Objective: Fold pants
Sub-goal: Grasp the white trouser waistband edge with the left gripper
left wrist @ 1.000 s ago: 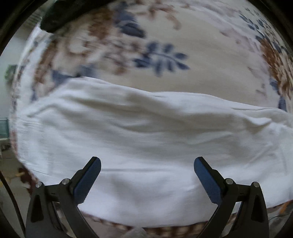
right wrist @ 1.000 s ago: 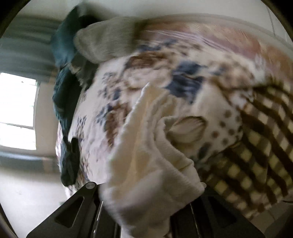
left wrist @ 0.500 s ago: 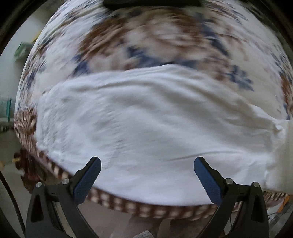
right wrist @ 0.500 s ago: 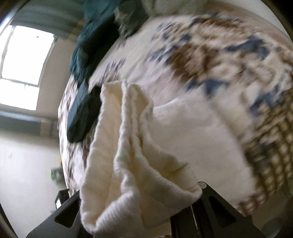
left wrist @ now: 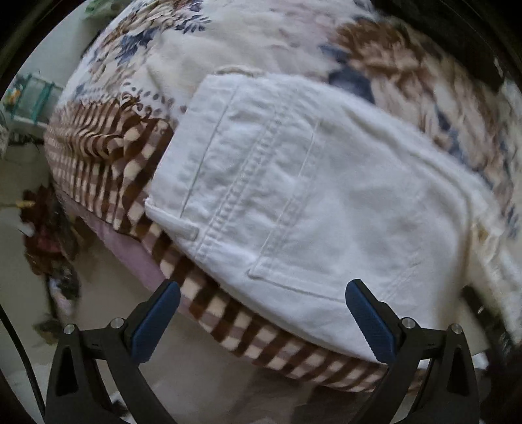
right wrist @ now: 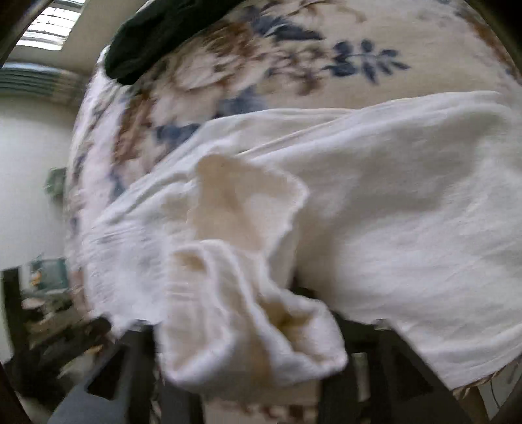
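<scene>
Soft daylight, bright window (right wrist: 49, 29) glare top left, heavy motion blur, fisheye bending, dark corners

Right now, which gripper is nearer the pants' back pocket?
Left. The left gripper hovers open just over the back pocket. The right gripper, jaws opening, has the cuff between them; no pocket shows there.

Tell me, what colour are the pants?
White, clearest in the left wrist view, where the pants show a stitched back pocket.
</scene>
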A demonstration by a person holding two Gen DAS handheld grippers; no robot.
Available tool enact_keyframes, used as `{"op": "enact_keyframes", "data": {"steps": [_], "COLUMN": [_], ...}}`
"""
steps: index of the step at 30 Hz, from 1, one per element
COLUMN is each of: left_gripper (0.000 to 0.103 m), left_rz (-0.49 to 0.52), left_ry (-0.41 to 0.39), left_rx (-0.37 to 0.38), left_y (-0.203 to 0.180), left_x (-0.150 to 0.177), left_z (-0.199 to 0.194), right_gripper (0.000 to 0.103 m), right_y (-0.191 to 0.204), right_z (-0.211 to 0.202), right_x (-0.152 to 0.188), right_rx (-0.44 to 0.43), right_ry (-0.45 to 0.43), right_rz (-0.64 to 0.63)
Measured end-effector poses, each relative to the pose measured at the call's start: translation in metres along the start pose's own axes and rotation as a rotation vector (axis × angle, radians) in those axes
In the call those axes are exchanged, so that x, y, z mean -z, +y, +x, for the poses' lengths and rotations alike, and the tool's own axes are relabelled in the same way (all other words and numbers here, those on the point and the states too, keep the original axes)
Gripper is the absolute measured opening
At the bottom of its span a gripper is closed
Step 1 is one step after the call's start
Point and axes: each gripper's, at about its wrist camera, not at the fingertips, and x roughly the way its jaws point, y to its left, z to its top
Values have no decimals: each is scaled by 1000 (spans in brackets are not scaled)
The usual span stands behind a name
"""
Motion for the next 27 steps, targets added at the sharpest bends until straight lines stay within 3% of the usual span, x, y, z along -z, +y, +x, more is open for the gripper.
{"op": "enact_keyframes", "data": {"steps": [1,2,4,7,10,13,15,17,19,22,24,27], "left_gripper": [103,103,103,103,103,102,86,33,16,16,16,16], "left_rz": [-11,-20,-9,89,201,298,364,430,445,414,389,335], "left_ry": [0,-3,8,50,123,165,150,98,65,23,17,79], "left_rx": [44,113,213,349,403,383,340,303,343,364,336,331], "left_y": [3,1,-10,-55,-103,-149,-169,-181,-180,-160,-144,-122], "left_x": [-6,-11,-16,-18,-14,5,15,26,34,43,48,50], "left_z": [-1,-5,-8,-6,12,28,39,41,35,19,14,33], "right_gripper": [79,82,82,82,83,83,83,83,83,83,83,83], "right_y": [1,0,-6,-34,-81,-125,-155,-179,-195,-205,-207,-202], "right_z": [-11,-22,-51,-94,-124,-131,-131,-127,-123,-115,-113,-106], "right_x": [0,1,2,5,4,-2,-1,2,2,2,3,5], "right_rx": [-44,-66,-92,-56,48,138,160,166,176,153,145,137], "right_ry": [20,20,3,-38,-66,-52,-32,-9,5,29,46,62], "right_rz": [0,-3,2,61,158,247,292,340,363,381,373,358]}}
